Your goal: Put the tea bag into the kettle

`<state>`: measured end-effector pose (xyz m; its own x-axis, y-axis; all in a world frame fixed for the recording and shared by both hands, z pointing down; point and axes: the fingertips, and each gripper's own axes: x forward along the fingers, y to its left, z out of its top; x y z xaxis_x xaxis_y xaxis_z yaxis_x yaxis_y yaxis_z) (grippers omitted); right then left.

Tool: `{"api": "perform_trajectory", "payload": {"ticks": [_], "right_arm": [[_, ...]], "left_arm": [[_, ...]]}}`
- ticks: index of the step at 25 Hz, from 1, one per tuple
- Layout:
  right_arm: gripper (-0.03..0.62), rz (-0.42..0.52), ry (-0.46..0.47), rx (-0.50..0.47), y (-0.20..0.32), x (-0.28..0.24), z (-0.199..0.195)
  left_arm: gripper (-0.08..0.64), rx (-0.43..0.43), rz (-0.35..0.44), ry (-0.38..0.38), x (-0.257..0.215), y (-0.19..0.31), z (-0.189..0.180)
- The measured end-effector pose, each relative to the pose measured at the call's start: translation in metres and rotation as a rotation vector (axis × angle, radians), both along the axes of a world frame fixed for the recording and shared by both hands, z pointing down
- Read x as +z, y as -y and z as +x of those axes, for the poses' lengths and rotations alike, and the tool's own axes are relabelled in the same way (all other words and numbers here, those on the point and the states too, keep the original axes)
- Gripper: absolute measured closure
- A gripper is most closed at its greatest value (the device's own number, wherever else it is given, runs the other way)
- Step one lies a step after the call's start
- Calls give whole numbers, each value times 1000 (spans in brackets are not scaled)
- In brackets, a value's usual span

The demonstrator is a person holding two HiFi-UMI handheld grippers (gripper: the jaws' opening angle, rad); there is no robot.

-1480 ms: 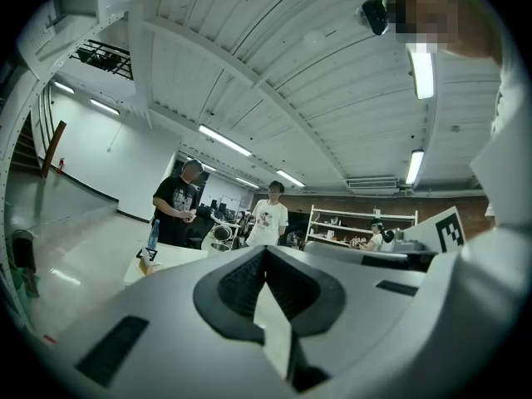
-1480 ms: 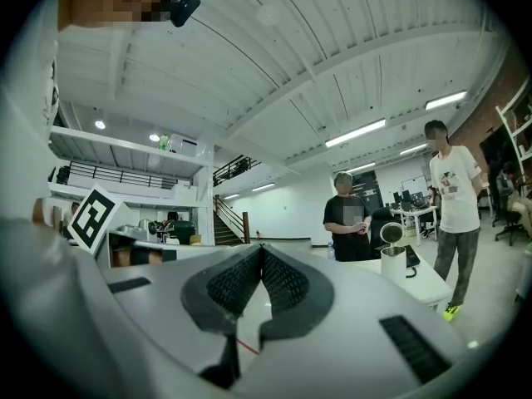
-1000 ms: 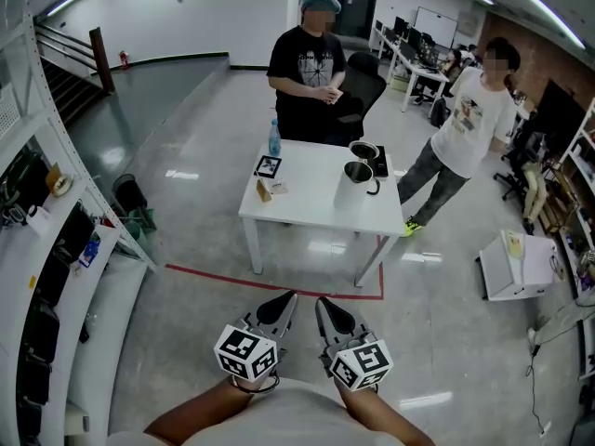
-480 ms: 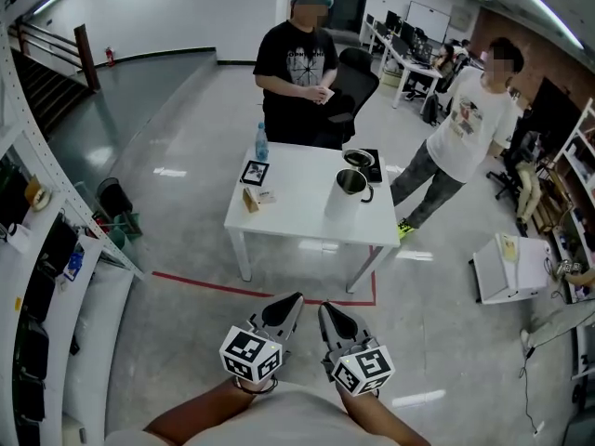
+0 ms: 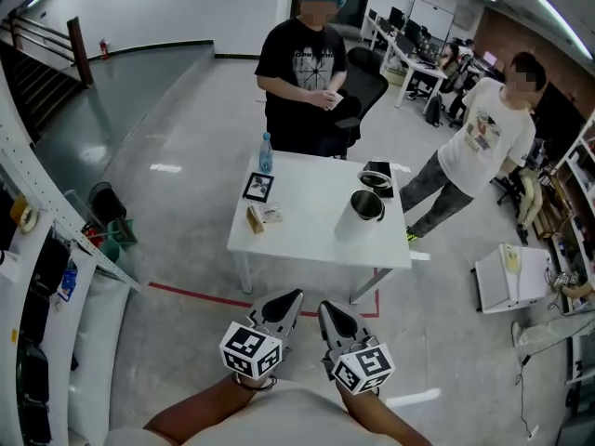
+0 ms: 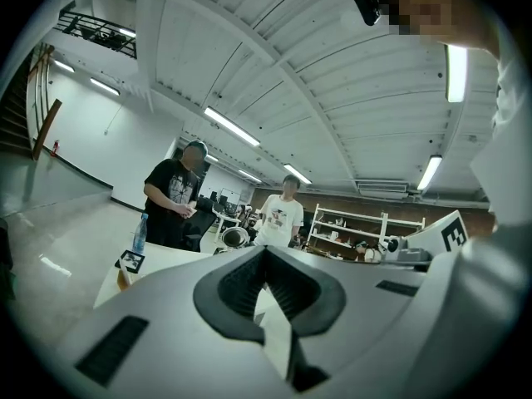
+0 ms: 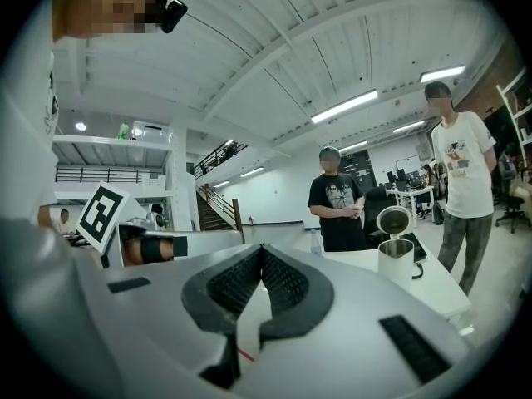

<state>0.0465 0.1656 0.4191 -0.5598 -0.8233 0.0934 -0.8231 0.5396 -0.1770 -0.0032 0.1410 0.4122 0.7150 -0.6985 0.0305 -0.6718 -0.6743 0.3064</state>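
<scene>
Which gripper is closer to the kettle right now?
Right. The right gripper sits in front of the table, below and slightly left of the kettle in the head view; the left gripper is farther left.

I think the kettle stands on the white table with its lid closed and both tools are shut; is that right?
Not quite: the lid of the kettle stands open, as the right gripper view shows. The kettle is on the table, and left tool and right tool are shut.
</scene>
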Motion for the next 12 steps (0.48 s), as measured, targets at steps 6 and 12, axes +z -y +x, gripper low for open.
{"api": "perform_trajectory", "payload": {"ticks": [6,12], "right_arm": [[581,-9,-5,-9,68,-2,-47],[581,-5,-27,-6,115,-3,-82]], "left_arm": [[551,8,3,-5,-7,69,-42],[551,23,7,-12,-5,110,-73]]}}
